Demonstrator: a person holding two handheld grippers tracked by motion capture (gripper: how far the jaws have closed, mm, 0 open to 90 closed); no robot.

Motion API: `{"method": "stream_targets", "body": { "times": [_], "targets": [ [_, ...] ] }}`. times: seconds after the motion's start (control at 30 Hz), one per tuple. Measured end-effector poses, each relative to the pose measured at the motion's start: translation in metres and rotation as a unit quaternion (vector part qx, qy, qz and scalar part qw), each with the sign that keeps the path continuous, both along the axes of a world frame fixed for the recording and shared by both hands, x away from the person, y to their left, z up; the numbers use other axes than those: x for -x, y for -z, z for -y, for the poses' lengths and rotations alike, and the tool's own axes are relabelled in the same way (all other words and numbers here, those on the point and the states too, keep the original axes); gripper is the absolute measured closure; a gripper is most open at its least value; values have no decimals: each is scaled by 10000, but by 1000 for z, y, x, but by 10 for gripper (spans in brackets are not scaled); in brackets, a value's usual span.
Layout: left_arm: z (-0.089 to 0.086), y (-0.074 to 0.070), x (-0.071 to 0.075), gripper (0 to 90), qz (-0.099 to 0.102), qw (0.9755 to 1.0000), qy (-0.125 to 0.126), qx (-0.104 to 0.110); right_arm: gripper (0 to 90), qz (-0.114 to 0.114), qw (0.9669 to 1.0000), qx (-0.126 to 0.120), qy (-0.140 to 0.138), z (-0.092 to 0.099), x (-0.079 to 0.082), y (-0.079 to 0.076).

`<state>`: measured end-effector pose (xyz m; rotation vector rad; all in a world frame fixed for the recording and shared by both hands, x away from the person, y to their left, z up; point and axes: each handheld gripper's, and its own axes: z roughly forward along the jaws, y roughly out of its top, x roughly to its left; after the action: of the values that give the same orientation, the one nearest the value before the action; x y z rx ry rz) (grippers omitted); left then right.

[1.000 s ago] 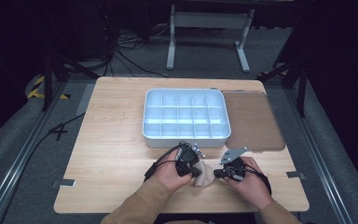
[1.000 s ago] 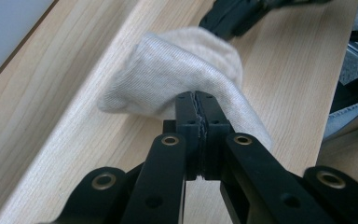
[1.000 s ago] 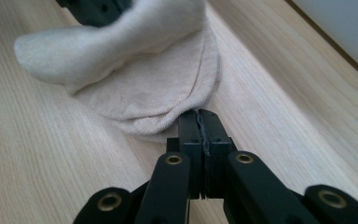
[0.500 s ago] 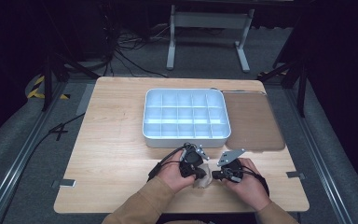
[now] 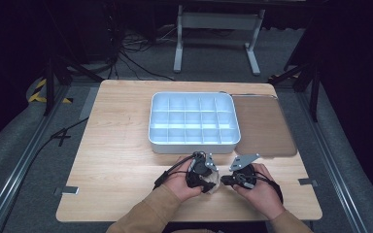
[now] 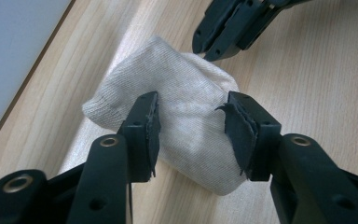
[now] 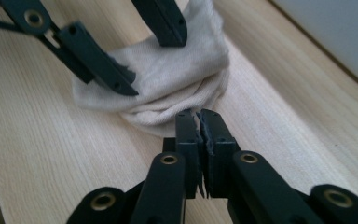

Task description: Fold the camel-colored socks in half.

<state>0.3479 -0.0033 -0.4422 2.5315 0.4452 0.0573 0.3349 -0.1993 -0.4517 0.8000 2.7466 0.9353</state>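
Note:
A folded cream knit cloth (image 5: pixel 215 184) (image 6: pixel 186 98) (image 7: pixel 168 79) lies on the wooden table between my two hands. My left gripper (image 5: pixel 208 180) (image 6: pixel 191 107) hovers over it. Its jaws have just been opening and now stand wide on either side of the cloth without pressing it. My right gripper (image 5: pixel 224 180) (image 7: pixel 198 114) points at the cloth's edge from the other side. Its jaws have just begun to part, with only a thin slit between them, and the tips touch the cloth's rim. Whether any cloth sits in that slit is unclear.
A pale blue tray (image 5: pixel 194 144) divided into several empty compartments stands just beyond the hands. A brown flat lid (image 5: pixel 264 126) lies to its right. The table's front edge (image 5: pixel 189 219) runs close under the forearms.
My left gripper's jaws have spread apart and let go of the cloth. Both hands have stayed about where they were.

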Motion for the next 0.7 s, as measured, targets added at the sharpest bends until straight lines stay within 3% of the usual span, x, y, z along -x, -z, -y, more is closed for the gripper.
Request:
{"method": "stream_targets", "body": {
  "times": [0.2, 0.4, 0.53, 0.7],
  "targets": [
    [-1, 0, 0, 512, 7, 10000, -41, -2, 738, 269, 9989, -322, 192, -7, 6, -14],
    [-1, 0, 1, 490, 22, 10000, -36, 6, 632, 341, 9970, -540, 439, -8, 3, -11],
    [-1, 1, 4, 465, 48, 10000, -18, -21, 589, 246, 9953, -748, 569, -10, 1, -12],
    [-1, 1, 5, 453, 18, 10000, -50, 8, 530, 149, 9945, -825, 622, -14, -2, -7]
  ]
}}
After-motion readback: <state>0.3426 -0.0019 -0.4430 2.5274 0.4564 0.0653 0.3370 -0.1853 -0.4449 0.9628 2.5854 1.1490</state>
